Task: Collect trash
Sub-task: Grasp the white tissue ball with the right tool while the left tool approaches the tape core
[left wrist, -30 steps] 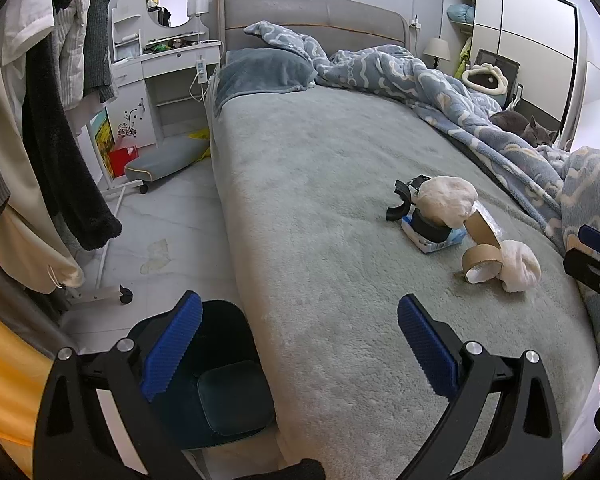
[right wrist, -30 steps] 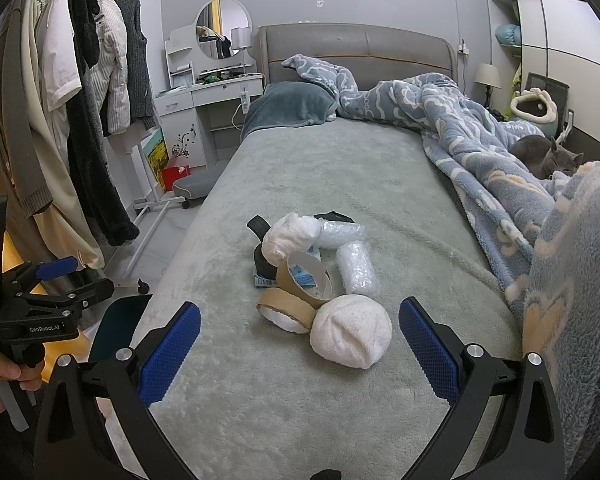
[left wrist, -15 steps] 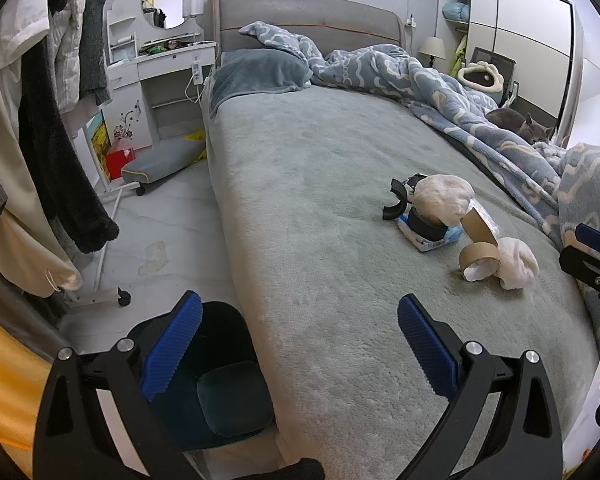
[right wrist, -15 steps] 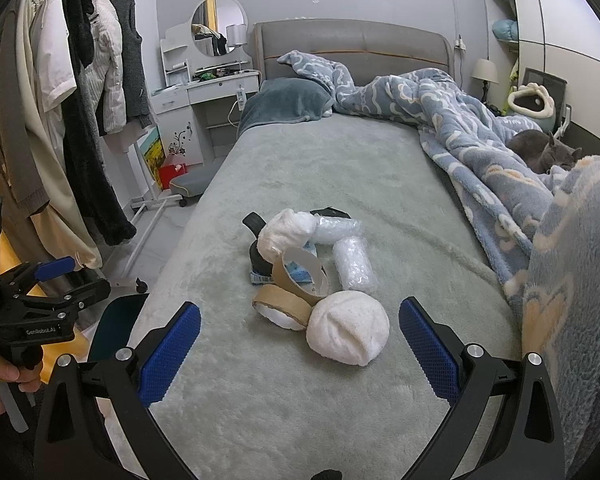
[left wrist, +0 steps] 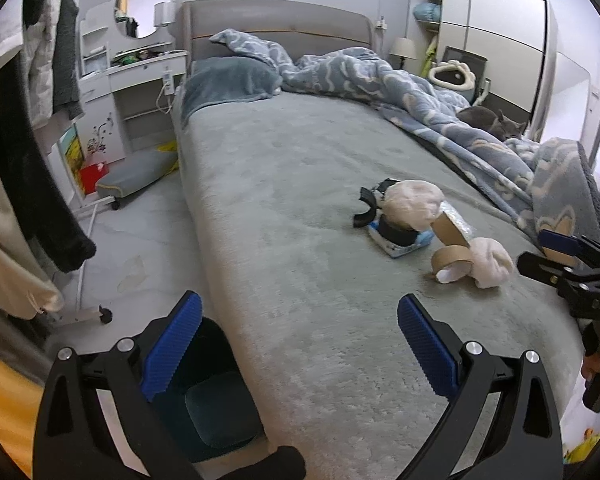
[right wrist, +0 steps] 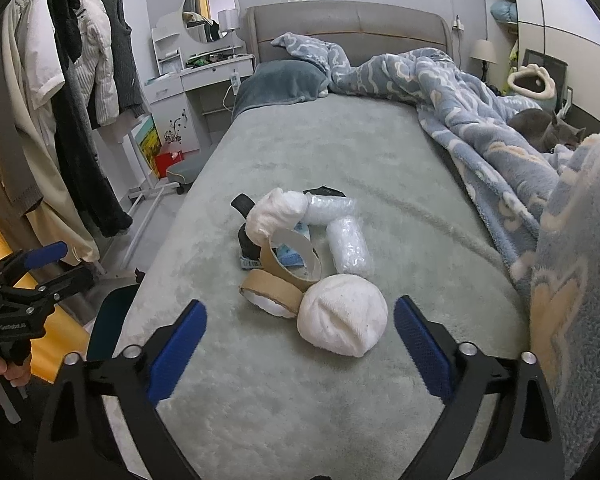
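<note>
- Left wrist view: your left gripper (left wrist: 298, 336) is spread wide, holding nothing, at the fuzzy grey bed's (left wrist: 300, 184) near edge; the trash pile lies well ahead to its right.
- Right wrist view: your right gripper (right wrist: 300, 340) is released, with the soft white wadded ball (right wrist: 342, 320) just ahead between its fingers, touching the brown cardboard tape rings (right wrist: 276, 286).

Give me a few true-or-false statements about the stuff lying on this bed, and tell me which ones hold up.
1. The right gripper stands open, holding nothing. True.
2. The white wad nearest it sits beside a cardboard tape ring. True.
3. The left gripper is shut on a bubble-wrap roll. False: it is open and empty; the roll lies on the bed.
4. A grey cat lies at the bed's far right. True.
5. The trash lies on the pillow. False: it lies mid-bed, well short of it.
</note>
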Demonstrator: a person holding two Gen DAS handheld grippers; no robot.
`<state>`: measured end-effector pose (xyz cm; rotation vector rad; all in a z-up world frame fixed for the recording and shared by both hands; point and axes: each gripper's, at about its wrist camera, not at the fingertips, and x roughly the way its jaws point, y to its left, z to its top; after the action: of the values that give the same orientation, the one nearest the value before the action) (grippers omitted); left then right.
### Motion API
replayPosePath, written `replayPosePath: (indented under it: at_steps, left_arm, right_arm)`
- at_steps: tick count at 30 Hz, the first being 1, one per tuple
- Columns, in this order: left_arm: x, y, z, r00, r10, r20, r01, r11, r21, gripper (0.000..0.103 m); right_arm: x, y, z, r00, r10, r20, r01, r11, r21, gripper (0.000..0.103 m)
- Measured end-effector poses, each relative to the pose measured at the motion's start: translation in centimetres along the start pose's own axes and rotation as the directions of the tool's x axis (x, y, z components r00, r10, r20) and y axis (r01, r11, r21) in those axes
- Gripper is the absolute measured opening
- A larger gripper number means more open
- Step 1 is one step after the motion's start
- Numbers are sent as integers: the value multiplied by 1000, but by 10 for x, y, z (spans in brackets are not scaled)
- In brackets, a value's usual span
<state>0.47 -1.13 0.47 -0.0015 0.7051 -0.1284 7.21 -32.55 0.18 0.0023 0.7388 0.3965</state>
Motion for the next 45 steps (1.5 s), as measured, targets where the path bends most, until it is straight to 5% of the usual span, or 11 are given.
replayPosePath:
  at_steps: [20, 31, 45]
  left_arm:
    - [35, -31, 19, 985, -174, -22, 174, 984, 34, 99]
    - [60, -70, 18, 951, -296, -92, 305, 947, 102, 98]
    - [89, -98, 14, 911, -377, -169, 388, 921, 34, 91]
  right_arm:
    - [46, -25, -2, 989, 0, -150, -2, 1000, -14, 77]
    - [68, -46, -1, 975, 75, -209, -68, 997, 37, 56]
    - [57, -66, 9, 979, 83, -188, -73, 996, 60, 54]
